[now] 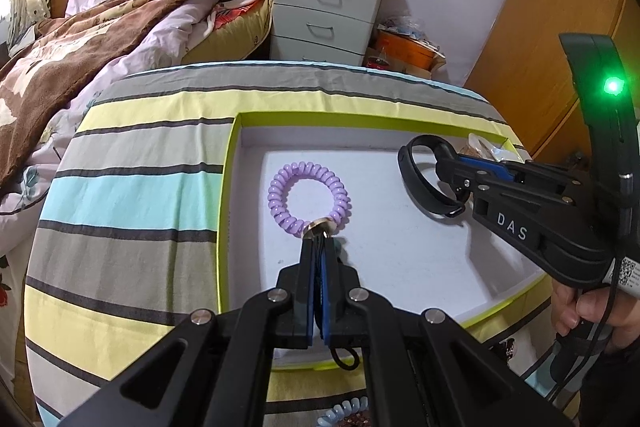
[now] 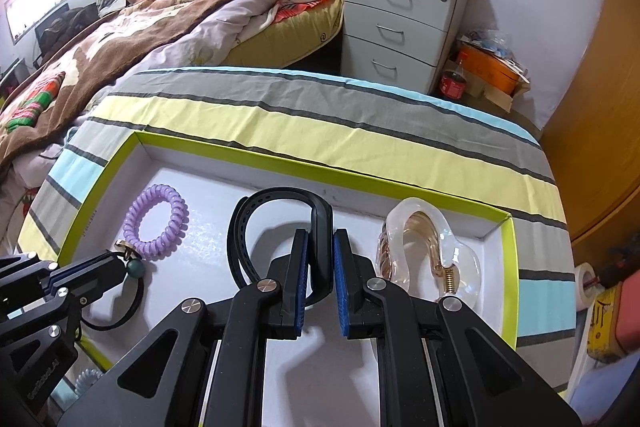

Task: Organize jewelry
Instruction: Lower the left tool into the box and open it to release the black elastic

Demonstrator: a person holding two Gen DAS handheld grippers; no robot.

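Observation:
A white tray with a lime rim (image 1: 230, 187) (image 2: 320, 169) lies on the striped cloth. My left gripper (image 1: 319, 241) is shut on the black elastic cord with the gold ring of a purple coil band (image 1: 310, 197), which lies on the tray floor; the band also shows in the right wrist view (image 2: 156, 223). My right gripper (image 2: 321, 239) (image 1: 442, 157) is closed on a black wristband (image 2: 276, 227) (image 1: 416, 183) that rests in the tray. A clear hair claw clip (image 2: 432, 255) lies to its right.
A pale blue coil band (image 1: 344, 411) lies on the cloth near the tray's front edge. A bed with a brown blanket (image 1: 80, 43) is at the left, a white drawer unit (image 1: 324, 19) behind, wooden wardrobes at the right.

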